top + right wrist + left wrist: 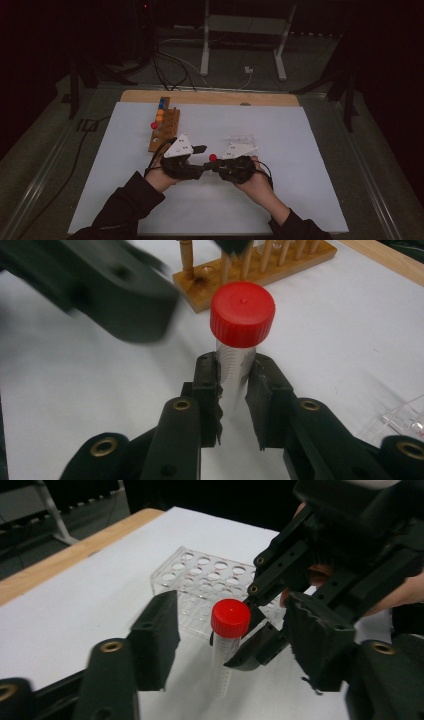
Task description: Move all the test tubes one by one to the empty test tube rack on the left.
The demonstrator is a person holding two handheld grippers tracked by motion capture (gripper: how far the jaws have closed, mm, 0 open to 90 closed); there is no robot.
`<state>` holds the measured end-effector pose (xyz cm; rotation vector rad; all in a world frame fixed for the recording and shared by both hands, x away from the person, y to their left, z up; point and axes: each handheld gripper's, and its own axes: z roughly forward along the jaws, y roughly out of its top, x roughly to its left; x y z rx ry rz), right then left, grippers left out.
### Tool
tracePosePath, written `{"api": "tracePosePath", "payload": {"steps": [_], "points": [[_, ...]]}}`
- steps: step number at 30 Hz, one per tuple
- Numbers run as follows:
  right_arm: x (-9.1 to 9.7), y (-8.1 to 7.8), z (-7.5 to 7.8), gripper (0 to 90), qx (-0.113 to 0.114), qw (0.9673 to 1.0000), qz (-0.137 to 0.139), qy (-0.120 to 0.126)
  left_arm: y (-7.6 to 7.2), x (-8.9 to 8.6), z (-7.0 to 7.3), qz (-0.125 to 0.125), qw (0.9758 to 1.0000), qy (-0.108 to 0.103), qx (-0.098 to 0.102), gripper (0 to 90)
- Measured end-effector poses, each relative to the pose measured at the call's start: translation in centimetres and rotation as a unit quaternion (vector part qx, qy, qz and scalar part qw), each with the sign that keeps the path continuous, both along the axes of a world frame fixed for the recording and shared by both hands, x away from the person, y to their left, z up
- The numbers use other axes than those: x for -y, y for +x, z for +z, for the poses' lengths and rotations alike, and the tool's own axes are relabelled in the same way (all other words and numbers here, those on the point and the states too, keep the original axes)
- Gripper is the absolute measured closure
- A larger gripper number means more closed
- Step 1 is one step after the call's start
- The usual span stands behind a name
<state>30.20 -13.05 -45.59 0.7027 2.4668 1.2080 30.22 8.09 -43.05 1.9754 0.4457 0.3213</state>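
Red-capped clear plastic tube (213,158) sits at mid-frame in the high view, between the left gripper (199,149) and right gripper (214,165), with a wooden peg rack (164,131) at upper left. Left gripper view: tube (229,635) upright at centre, own jaws apart either side, not touching; best to centre them on the red cap (230,618) before squeezing. Right gripper view: right gripper (234,390) clamped on the tube body (233,372) just under the cap; hold steady and vertical so the cap turns cleanly.
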Motion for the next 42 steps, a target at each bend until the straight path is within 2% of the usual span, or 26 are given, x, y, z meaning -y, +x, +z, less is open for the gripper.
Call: {"api": "tracePosePath", "payload": {"steps": [7, 11, 15, 18, 24, 29, 34, 39, 42], "points": [[0.1, -0.3, 0.3, 74.9, 0.003, 1.0000, 0.002, 0.002, 0.6, 0.6, -0.5, -0.003, 1.0000, 0.005, -0.003, 61.0], [0.1, -0.3, 0.3, 74.9, 0.004, 1.0000, 0.001, 0.004, 0.6, 0.7, -0.5, -0.012, 0.9999, 0.002, -0.005, 70.2], [0.1, -0.3, 0.3, 74.8, 0.005, 1.0000, 0.001, 0.007, 0.7, 0.6, -0.4, -0.010, 1.0000, 0.001, 0.000, 71.5], [0.2, -0.3, 0.5, 72.8, 0.005, 0.9998, 0.001, 0.019, 0.6, 0.3, 0.0, -0.005, 1.0000, -0.001, 0.009, 71.8], [0.6, -0.4, 0.9, 48.7, 0.012, 0.9992, -0.018, 0.032, 0.9, -1.7, 1.4, 0.026, 0.9994, -0.009, 0.022, 71.9], [0.8, -0.5, 1.3, 28.6, 0.019, 0.9984, -0.030, 0.043, 1.2, -4.1, 2.6, 0.058, 0.9974, -0.022, 0.036, 71.9], [1.0, -0.4, 1.5, 15.2, 0.010, 0.9976, -0.039, 0.056, 1.7, -6.5, 3.8, 0.091, 0.9944, -0.030, 0.044, 71.9], [1.1, -0.2, 1.7, 5.0, 0.001, 0.9964, -0.050, 0.069, 2.1, -8.4, 4.5, 0.120, 0.9911, -0.028, 0.052, 71.9], [1.3, -0.2, 1.7, 0.0, -0.003, 0.9964, -0.040, 0.075, 2.4, -9.3, 4.7, 0.135, 0.9890, -0.026, 0.056, 72.0]]}}
